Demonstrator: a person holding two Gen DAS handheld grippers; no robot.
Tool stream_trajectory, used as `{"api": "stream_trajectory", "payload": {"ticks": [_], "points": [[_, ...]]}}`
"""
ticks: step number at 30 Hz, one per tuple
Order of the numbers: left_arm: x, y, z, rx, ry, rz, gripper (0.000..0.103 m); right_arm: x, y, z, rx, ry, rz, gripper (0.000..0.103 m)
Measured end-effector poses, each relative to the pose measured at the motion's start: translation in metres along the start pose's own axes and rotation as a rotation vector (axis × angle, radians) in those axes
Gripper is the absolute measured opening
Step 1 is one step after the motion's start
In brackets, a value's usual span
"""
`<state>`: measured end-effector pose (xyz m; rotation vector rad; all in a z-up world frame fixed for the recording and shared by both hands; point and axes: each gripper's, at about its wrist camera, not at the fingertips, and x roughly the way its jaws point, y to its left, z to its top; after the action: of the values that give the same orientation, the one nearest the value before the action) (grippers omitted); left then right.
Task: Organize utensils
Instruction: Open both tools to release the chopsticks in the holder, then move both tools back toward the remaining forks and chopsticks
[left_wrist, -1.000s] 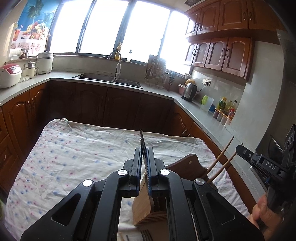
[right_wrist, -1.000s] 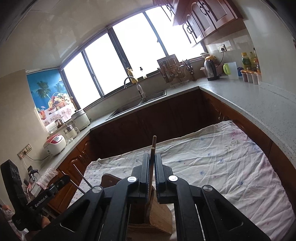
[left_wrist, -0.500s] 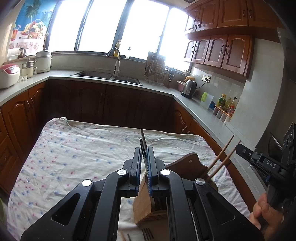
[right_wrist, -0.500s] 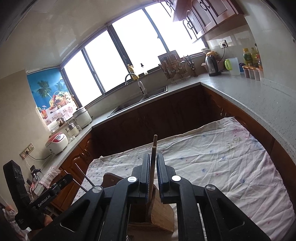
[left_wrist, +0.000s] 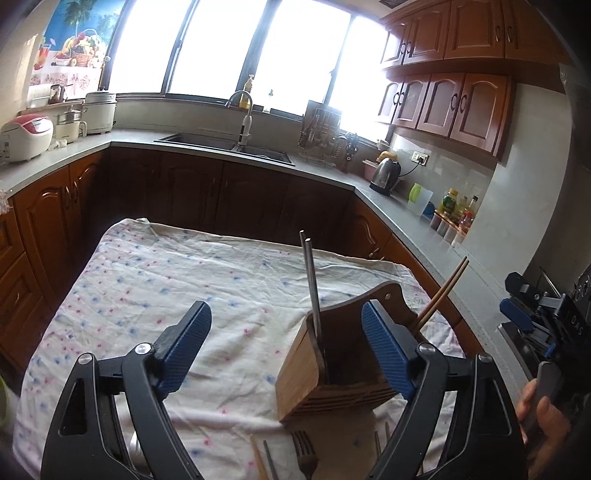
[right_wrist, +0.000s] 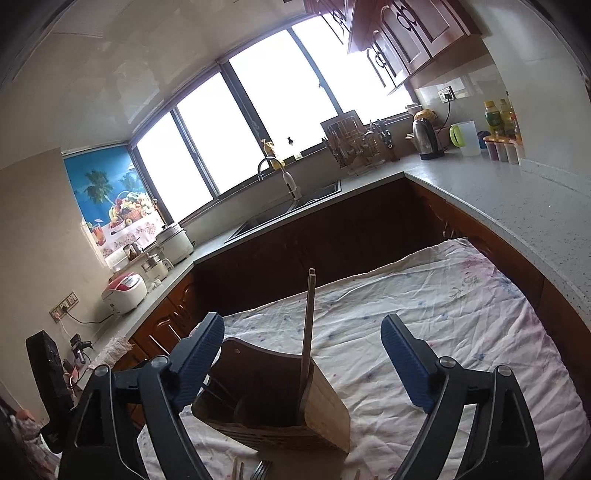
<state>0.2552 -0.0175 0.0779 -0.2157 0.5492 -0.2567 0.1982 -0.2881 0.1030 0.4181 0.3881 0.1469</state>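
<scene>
A wooden utensil holder (left_wrist: 314, 373) (right_wrist: 325, 410) stands on the flowered cloth. My left gripper (left_wrist: 286, 332) hangs over its left compartment, its jaws opening wide. A pair of metal chopsticks (left_wrist: 312, 288) stands upright in the holder between them, touching neither pad. My right gripper (right_wrist: 303, 347) (left_wrist: 517, 299) is also opening over the other compartment. A pair of wooden chopsticks (right_wrist: 308, 325) (left_wrist: 443, 291) leans there, free of its pads. A fork (left_wrist: 304, 450) (right_wrist: 260, 470) and loose chopsticks (left_wrist: 258, 458) lie on the cloth in front of the holder.
The cloth-covered table (left_wrist: 166, 288) has bare cloth to the left and behind the holder. Dark cabinets and a grey counter (right_wrist: 498, 192) wrap around it, with a sink (left_wrist: 225, 144), a kettle (left_wrist: 386, 173) and bottles. A person's hand (left_wrist: 543, 410) holds the right gripper.
Both grippers were shut on their chopsticks and now stand wide open. The metal pair and the wooden pair are let go and rest in the holder.
</scene>
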Motion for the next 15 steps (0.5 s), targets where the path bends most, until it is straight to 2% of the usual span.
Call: {"api": "stream_trajectory", "payload": {"ticks": [3, 15], "points": [[-0.008, 0.005, -0.007, -0.005, 0.012, 0.011, 0.091, -0.011, 0.001, -0.004, -0.013, -0.005, -0.006, 0.091], [-0.045, 0.021, -0.058, -0.051, 0.097, 0.024, 0.092, -0.06, -0.005, -0.043, 0.005, 0.036, -0.018, 0.092]]}}
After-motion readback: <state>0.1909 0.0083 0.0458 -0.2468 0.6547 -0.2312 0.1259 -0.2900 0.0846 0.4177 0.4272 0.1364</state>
